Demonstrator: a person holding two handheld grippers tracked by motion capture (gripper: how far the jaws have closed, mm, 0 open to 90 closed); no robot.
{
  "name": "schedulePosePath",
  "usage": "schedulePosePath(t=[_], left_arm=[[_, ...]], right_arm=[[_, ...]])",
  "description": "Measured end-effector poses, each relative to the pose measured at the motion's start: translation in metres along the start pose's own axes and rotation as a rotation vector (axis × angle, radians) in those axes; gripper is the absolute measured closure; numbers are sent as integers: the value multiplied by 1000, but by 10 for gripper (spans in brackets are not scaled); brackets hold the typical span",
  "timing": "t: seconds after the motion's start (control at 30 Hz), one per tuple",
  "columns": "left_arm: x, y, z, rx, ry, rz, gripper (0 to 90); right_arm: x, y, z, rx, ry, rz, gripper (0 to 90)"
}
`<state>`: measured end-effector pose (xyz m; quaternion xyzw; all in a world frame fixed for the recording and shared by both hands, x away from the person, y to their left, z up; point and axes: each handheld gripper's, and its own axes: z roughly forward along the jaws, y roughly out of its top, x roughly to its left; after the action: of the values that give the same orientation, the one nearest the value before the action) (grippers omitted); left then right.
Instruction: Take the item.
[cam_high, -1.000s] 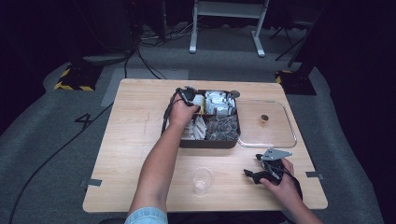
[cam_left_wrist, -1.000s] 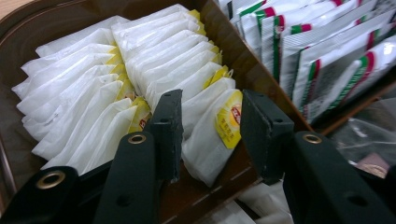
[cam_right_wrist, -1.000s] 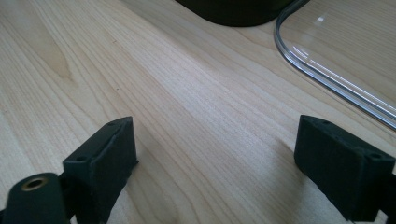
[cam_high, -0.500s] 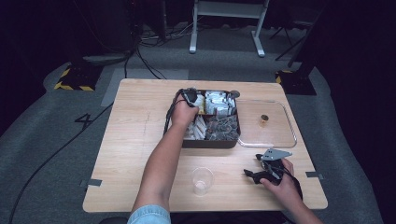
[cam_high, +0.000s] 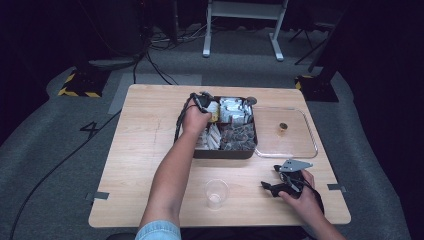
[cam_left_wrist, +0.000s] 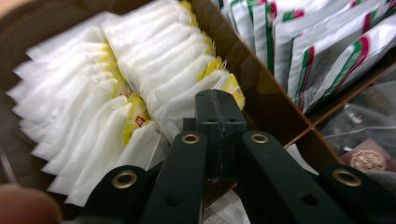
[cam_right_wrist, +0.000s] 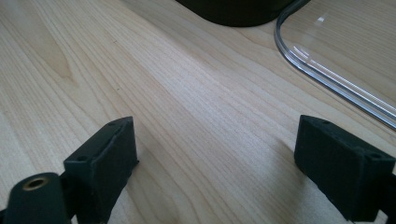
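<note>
A dark divided box (cam_high: 225, 153) stands at the middle of the table. My left gripper (cam_high: 204, 103) reaches down into its far left compartment, among white sachets with yellow labels (cam_left_wrist: 93, 93). Its jaws have just been closing and now stand together (cam_left_wrist: 219, 100), pinching the top edge of one sachet (cam_left_wrist: 228, 85). My right gripper (cam_high: 267, 186) rests low over the bare wood near the front right edge. Its jaws are wide apart (cam_right_wrist: 219, 154) with nothing between them.
White packets with green and red stripes (cam_left_wrist: 317, 51) fill the neighbouring compartment, and dark round pods (cam_high: 237, 135) lie in the one nearer me. A clear lid (cam_high: 300, 149) with a small brown piece (cam_high: 283, 127) on it lies right of the box. A clear plastic cup (cam_high: 216, 192) stands near the front edge.
</note>
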<state>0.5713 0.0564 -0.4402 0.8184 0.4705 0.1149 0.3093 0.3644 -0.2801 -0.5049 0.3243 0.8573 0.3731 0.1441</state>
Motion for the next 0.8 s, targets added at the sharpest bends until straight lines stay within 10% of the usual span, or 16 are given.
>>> schedulePosePath(t=[0.8], left_arm=[[4,13,-58,-94,-64,75,900]], right_arm=[[0,0,0,-2,3,1,134]])
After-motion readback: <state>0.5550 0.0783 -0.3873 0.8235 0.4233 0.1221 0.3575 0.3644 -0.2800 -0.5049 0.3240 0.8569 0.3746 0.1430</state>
